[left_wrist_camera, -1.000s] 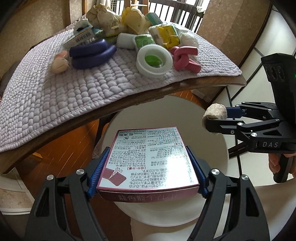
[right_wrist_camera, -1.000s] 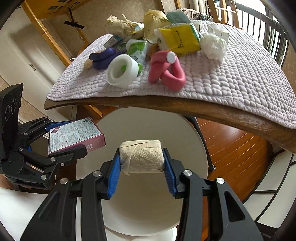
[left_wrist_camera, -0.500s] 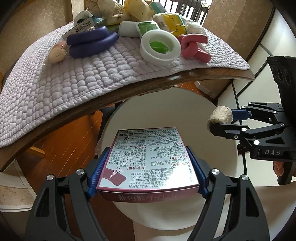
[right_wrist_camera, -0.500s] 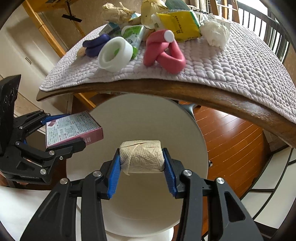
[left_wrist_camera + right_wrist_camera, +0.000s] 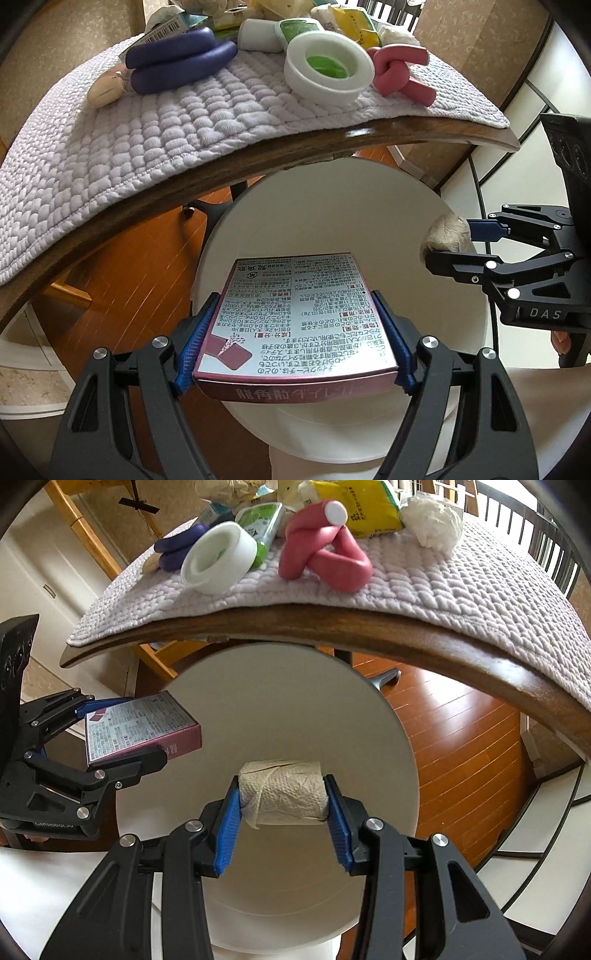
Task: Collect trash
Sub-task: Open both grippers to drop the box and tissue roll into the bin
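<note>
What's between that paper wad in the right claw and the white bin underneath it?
Nothing. In the right wrist view the paper wad, clamped in the right gripper, hangs over the white bin with only the bin's bare inside below.

Flat pink box (image 5: pixel 299 317), printed face up and covered in small text, hangs level over the near left rim of the round white bin (image 5: pixel 295 709), pinched at its two long sides. Beside it, a crumpled roll of beige paper towel (image 5: pixel 283 793) lies sideways, squeezed at both ends, above the middle of the bin's open mouth.
</note>
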The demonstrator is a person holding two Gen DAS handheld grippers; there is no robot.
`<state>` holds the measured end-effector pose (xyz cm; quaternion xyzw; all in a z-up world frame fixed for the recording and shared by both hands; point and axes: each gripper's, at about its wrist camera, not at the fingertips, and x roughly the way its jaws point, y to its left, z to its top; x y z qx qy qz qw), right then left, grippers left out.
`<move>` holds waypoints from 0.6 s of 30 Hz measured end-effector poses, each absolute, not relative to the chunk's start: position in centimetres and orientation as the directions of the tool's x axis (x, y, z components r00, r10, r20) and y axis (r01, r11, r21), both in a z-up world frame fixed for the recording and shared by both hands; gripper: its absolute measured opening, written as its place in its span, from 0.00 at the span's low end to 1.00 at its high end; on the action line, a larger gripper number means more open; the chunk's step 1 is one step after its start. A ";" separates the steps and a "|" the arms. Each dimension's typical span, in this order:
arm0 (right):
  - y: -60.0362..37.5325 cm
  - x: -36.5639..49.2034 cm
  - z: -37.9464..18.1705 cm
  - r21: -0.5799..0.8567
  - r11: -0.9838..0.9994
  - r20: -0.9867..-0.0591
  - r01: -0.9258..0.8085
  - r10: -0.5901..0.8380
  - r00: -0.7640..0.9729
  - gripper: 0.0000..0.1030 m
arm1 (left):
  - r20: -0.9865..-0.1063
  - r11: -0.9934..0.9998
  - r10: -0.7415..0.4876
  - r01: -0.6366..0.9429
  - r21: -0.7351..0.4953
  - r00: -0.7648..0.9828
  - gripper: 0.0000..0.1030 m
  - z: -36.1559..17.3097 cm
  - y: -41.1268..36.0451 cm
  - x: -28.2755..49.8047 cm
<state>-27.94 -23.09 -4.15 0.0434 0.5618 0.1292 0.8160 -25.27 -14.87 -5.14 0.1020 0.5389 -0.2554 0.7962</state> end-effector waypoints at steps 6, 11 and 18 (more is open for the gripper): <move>-23.3 -28.0 -4.7 0.214 0.963 -0.913 -0.161 0.256 0.318 0.41 | -0.916 0.846 -0.288 0.522 -0.107 0.280 0.77 -6.0 -14.8 -25.2; -24.0 -28.1 -5.1 0.211 0.964 -0.916 -0.163 0.253 0.311 0.41 | -0.918 0.846 -0.284 0.523 -0.104 0.276 0.77 -6.3 -15.2 -25.0; -23.9 -28.0 -5.6 0.203 0.966 -0.924 -0.157 0.242 0.296 0.41 | -0.922 0.846 -0.277 0.524 -0.100 0.270 0.77 -7.0 -15.3 -25.1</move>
